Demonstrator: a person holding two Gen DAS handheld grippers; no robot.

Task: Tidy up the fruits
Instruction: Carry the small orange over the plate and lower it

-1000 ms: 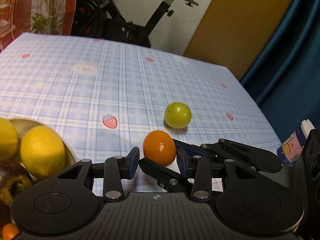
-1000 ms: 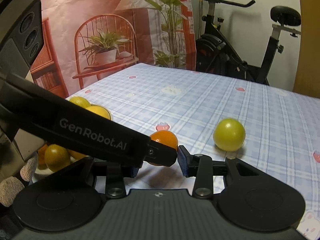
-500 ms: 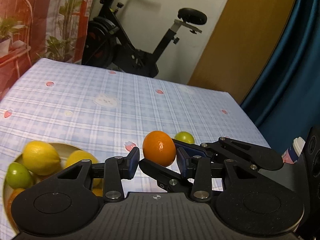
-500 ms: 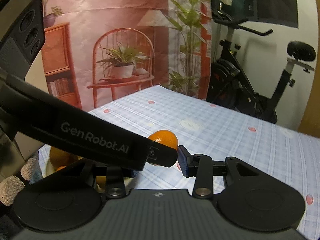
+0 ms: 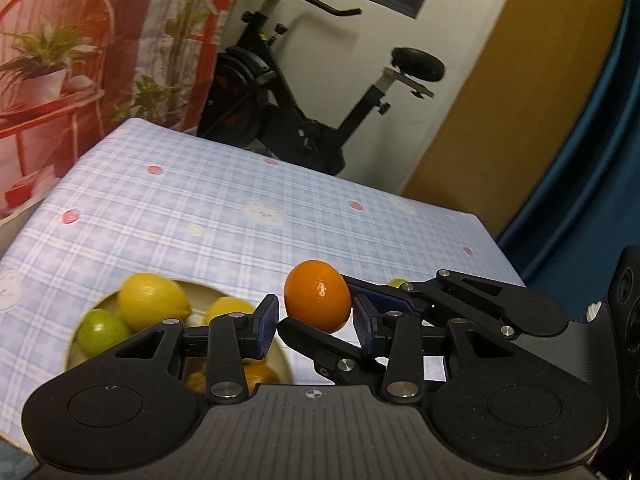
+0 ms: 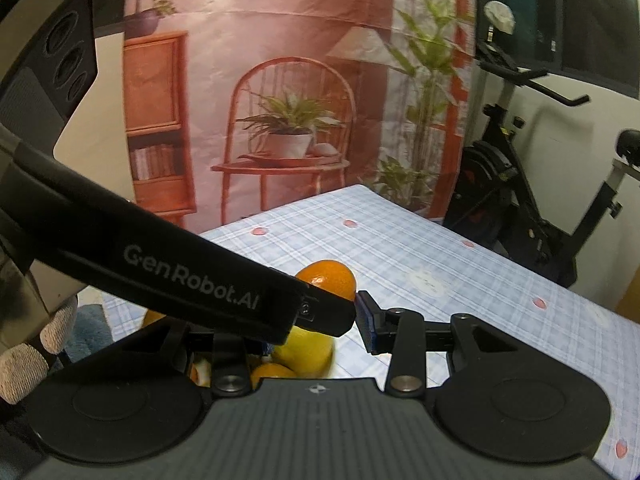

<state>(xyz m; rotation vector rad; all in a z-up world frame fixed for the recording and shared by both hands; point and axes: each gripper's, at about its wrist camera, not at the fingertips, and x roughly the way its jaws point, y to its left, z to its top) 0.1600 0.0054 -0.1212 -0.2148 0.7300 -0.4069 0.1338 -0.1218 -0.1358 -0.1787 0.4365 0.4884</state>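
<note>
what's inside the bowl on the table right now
The bowl holds two lemons, a green fruit and an orange one, partly showing. The left tongs cover its near part, so anything else there is hidden.

Orange [image 5: 318, 295]: small, round, glossy with one highlight, raised clear of table, above cloth just right of bowl; partly hidden in right wrist view [image 6: 332, 278]. Bowl [image 5: 280, 354]: pale, round, sat on checked cloth at near left, rim partly hidden. In bowl: large lemon [image 5: 154, 303] at back, green fruit [image 5: 102, 332] left of it and touching, second yellow fruit [image 5: 226, 309] to right, orange-coloured fruit [image 5: 256, 374] at near side. One more yellow-green fruit [image 5: 398, 282] lay on cloth beyond, mostly hidden.
</note>
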